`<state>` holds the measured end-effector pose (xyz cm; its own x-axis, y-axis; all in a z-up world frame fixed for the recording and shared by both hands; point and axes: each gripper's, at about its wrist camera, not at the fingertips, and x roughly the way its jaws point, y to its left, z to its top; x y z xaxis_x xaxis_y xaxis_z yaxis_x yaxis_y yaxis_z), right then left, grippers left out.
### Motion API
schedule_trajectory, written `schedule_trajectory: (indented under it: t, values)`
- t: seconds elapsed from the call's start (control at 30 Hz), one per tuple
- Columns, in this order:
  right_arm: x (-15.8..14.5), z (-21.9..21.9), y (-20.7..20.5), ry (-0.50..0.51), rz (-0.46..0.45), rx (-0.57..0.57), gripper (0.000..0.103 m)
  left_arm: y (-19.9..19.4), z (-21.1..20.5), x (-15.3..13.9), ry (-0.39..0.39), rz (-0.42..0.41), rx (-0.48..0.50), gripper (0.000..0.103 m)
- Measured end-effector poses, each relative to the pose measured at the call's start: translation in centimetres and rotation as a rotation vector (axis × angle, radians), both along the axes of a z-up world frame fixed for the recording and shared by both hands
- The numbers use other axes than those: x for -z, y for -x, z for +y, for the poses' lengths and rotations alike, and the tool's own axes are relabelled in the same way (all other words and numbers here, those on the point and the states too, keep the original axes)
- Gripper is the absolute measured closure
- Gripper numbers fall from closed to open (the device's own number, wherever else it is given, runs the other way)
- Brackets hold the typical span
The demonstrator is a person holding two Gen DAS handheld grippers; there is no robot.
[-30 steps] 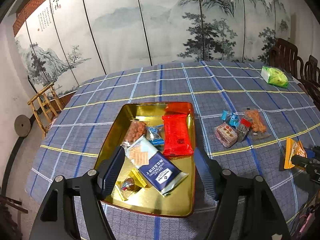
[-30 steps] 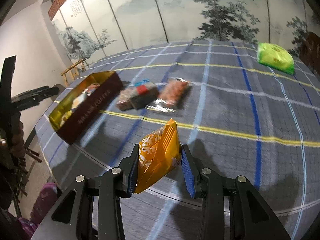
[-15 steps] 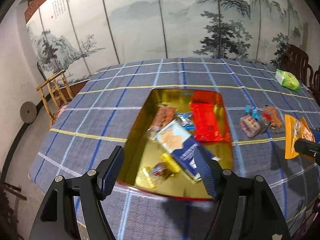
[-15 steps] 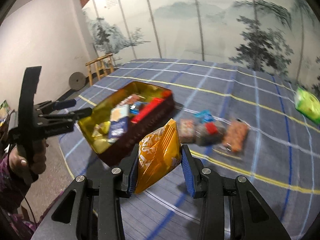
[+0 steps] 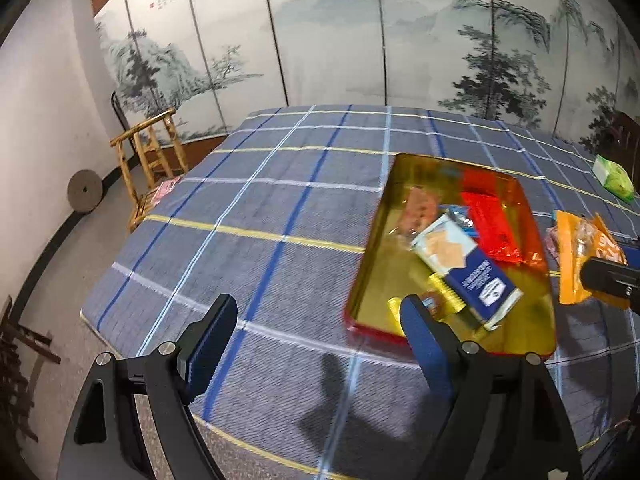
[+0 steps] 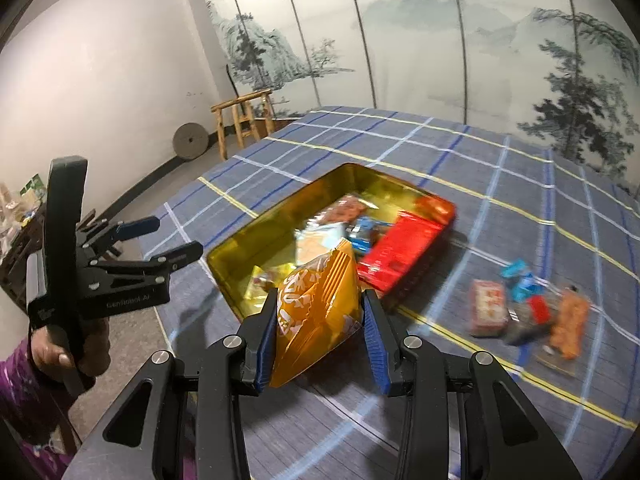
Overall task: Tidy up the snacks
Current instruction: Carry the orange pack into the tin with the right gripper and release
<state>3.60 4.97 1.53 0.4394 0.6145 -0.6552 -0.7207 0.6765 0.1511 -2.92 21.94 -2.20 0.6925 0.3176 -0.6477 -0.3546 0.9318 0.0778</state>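
Observation:
A gold tin (image 5: 372, 264) (image 6: 244, 240) with a red outer wall sits on the blue plaid tablecloth and holds several snacks, among them a red packet (image 5: 490, 224) (image 6: 400, 246) and a navy cracker pack (image 5: 476, 276). My right gripper (image 6: 320, 322) is shut on an orange snack bag (image 6: 316, 304) (image 5: 580, 248), carried in the air near the tin's near right side. My left gripper (image 5: 316, 332) hangs over bare cloth left of the tin, its jaws opening with nothing between them. In the right wrist view the left gripper (image 6: 160, 236) shows at the left, held by a hand.
Several small wrapped snacks (image 6: 524, 308) lie on the cloth right of the tin. A green packet (image 5: 614, 178) lies at the table's far right. A bamboo chair (image 5: 148, 160) and a stone wheel (image 5: 84, 192) stand by the wall beyond the table's left edge.
My left gripper swung left off the tin, which now lies to its right, and its jaws widened. My right gripper carried the orange bag leftward from the open cloth to the tin.

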Motion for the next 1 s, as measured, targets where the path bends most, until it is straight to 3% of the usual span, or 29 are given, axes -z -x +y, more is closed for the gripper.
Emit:
schedule_trajectory:
  t: [0.63,1.0]
  values:
    - [3.0,11.4,-3.4,0.081,0.098,-0.092,0.063,2.3,1.5,-0.2,-0.064,-0.02,-0.015,0.017]
    - [4.2,13.6,-4.6,0.125,0.128,-0.082,0.063,2.5,2.3,0.3,-0.06,-0.008,-0.024,0.016]
